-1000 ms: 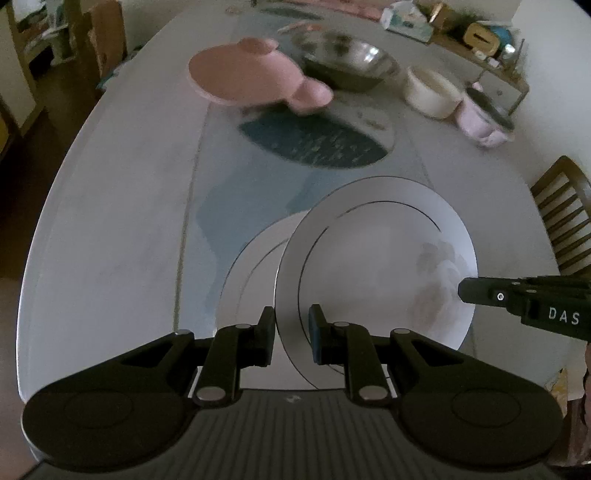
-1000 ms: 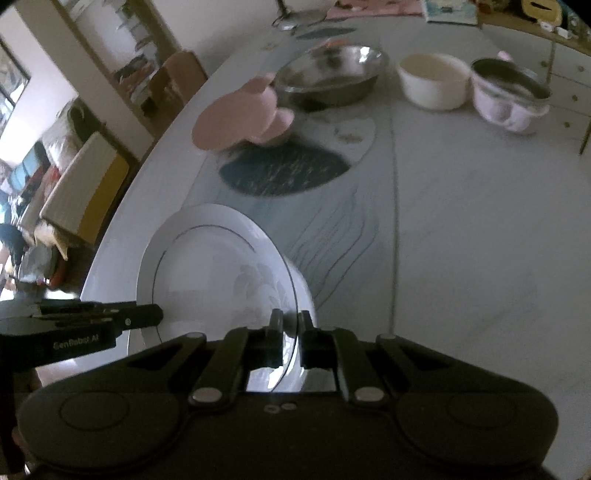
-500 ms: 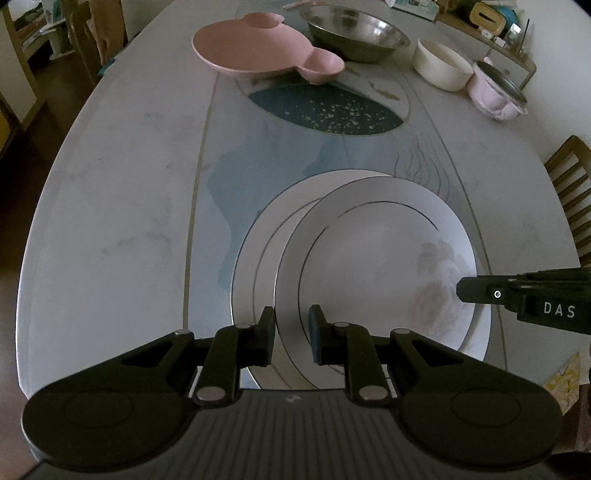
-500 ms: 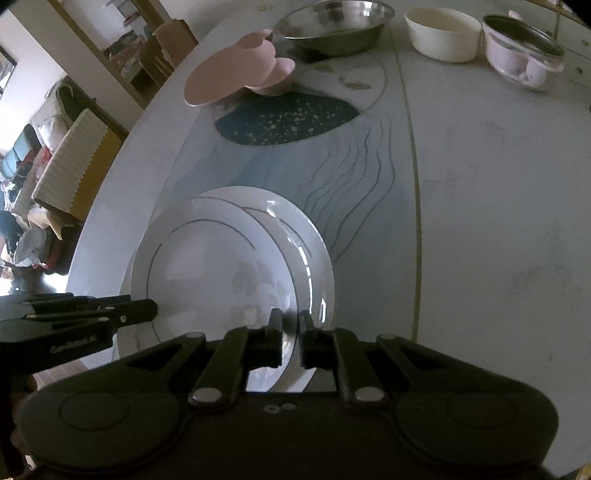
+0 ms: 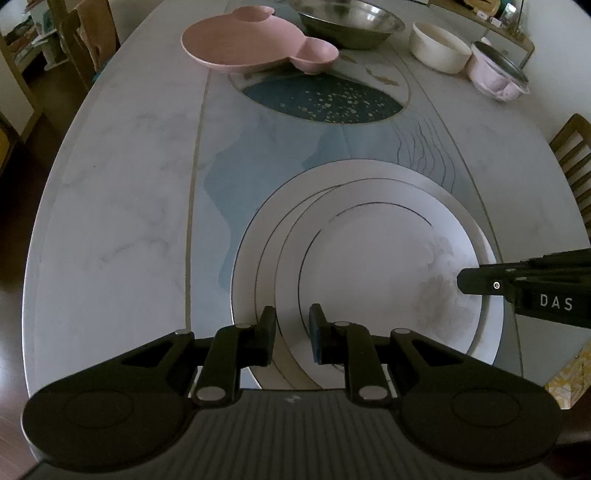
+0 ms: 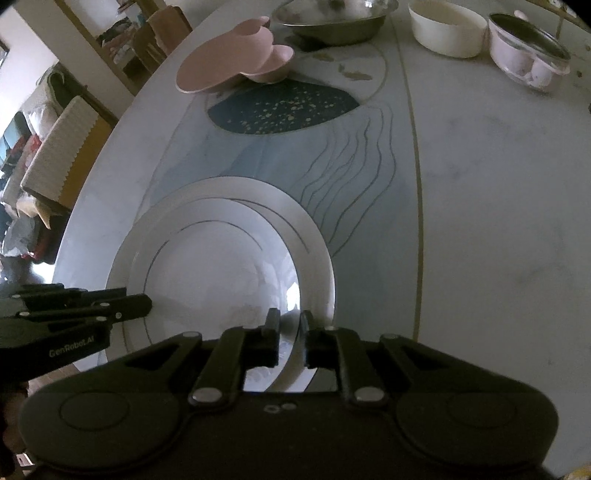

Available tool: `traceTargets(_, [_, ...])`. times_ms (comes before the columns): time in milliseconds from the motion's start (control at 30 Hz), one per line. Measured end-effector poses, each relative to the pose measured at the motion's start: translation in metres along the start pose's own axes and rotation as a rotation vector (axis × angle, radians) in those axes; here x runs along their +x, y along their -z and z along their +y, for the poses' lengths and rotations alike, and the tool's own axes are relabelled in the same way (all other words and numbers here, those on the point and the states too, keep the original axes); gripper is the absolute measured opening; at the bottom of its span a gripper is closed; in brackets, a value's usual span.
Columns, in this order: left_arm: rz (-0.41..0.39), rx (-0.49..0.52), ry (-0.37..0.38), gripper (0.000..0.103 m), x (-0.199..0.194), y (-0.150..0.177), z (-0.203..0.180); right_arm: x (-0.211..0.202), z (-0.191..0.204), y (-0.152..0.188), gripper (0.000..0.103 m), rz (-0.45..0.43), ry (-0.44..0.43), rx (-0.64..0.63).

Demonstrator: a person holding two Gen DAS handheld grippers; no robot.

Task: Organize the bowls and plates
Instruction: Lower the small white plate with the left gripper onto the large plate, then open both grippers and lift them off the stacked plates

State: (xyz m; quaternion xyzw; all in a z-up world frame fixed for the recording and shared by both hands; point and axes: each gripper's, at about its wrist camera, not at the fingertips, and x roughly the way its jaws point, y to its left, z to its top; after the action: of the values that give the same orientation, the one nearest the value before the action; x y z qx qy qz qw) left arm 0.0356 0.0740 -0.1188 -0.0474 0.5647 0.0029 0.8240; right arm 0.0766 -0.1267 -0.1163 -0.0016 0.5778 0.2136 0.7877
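Resting on the larger plate, the smaller plate is straddled, ungripped, by both narrowly parted grippers, left gripper and right gripper; stacking seems done.

A home dining room. A large oval marble-look table with a painted blue inlay carries household crockery: a pink sectioned dish, a steel bowl, a cream bowl. A slatted wooden chair stands at the table's edge. Beyond it are shelves of household clutter, a cushioned seat and a sideboard.
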Motion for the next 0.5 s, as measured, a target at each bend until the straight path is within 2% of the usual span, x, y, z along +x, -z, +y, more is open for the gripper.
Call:
traceTargets(233, [-0.02,-0.016,0.022,0.018,-0.005,0.002,0.003,-0.005,0.002,0.002,0.018,0.001,0.012,0.001])
traceTargets(300, [-0.032,-0.012,0.028,0.018,-0.009,0.003,0.003,-0.009,0.003,0.004,0.02,-0.009,0.014,-0.011])
traceTargets(367, [-0.045,-0.011,0.031,0.019,-0.013,0.005,0.003,-0.014,0.005,0.005,0.027,-0.024,0.018,-0.027])
traceTargets(500, [-0.082,-0.011,0.046,0.02,-0.024,0.004,0.002,-0.027,0.007,0.005,0.028,-0.065,0.022,-0.05])
